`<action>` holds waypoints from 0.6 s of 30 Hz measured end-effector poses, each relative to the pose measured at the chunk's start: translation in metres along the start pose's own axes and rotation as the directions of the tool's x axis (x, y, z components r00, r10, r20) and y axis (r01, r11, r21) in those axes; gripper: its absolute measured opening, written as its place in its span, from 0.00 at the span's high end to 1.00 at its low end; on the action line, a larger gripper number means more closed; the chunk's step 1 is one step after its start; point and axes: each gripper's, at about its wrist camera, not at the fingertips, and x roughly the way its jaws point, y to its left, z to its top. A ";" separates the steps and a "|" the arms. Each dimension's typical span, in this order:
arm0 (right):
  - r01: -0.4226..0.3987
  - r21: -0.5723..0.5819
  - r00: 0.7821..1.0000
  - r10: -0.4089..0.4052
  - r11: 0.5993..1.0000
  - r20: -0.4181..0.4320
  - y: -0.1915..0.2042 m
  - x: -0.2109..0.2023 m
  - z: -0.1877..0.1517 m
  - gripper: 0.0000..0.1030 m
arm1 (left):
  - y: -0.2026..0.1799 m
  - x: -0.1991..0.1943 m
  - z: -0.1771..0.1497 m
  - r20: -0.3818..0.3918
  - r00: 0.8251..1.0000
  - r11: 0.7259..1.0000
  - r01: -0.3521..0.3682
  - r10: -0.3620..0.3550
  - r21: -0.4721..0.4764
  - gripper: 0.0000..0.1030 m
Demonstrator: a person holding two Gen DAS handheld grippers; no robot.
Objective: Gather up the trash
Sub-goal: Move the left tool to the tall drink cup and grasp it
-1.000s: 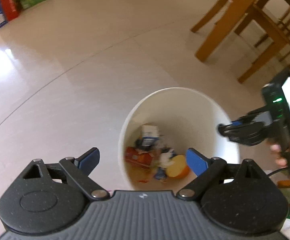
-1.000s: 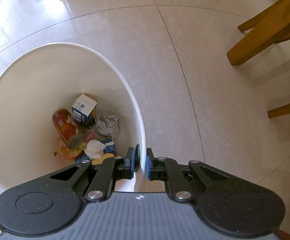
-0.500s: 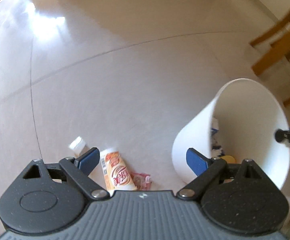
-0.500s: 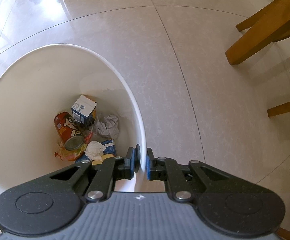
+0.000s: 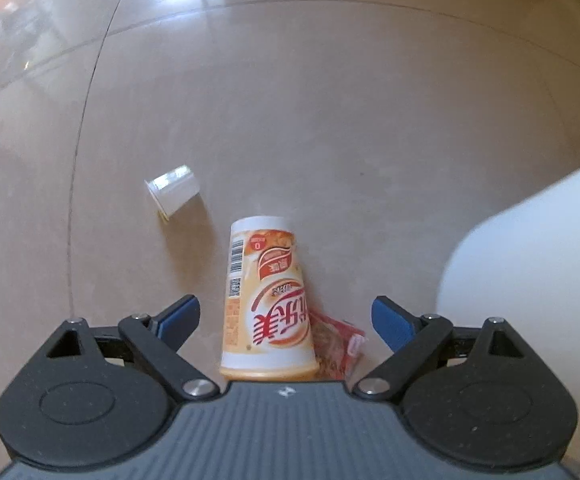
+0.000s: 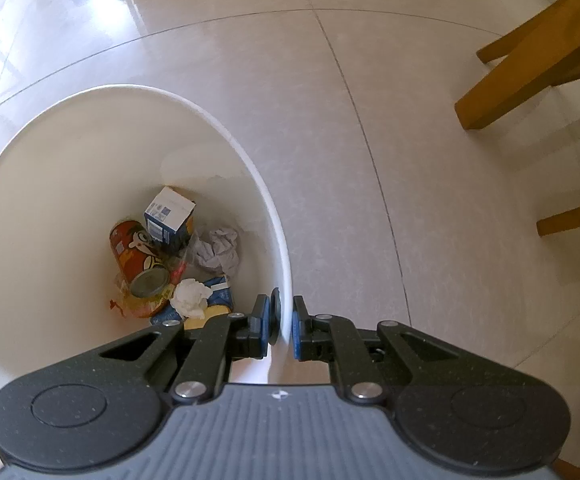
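An orange and white paper cup (image 5: 265,300) lies on its side on the floor, between the blue pads of my open left gripper (image 5: 285,318). A red wrapper (image 5: 336,342) lies against its right side. A small white plastic cup (image 5: 173,194) lies further off to the left. The white trash bin (image 5: 530,264) shows at the right edge. My right gripper (image 6: 281,322) is shut on the rim of the trash bin (image 6: 249,168), one pad inside and one outside. Inside the bin lie a red can (image 6: 137,258), a blue and white carton (image 6: 169,216), crumpled paper (image 6: 217,252) and other scraps.
Glossy beige floor tiles (image 5: 330,100) spread all around. Wooden chair or table legs (image 6: 530,72) stand at the upper right in the right wrist view.
My left gripper swung away from the bin's mouth, to the left and down onto the floor litter; the paper cup now lies between its open fingers. The right gripper kept its hold on the rim.
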 end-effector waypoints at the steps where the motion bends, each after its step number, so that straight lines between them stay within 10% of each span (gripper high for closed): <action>1: 0.000 -0.005 1.000 0.000 1.000 0.001 0.000 0.000 0.000 0.87 | 0.001 0.009 -0.002 -0.001 1.000 1.000 -0.005 0.005 -0.018 0.12; 18: 0.001 -0.018 1.000 0.000 1.000 0.014 0.001 0.000 -0.003 0.87 | 0.016 0.081 -0.015 -0.063 0.995 0.990 -0.081 0.074 -0.113 0.26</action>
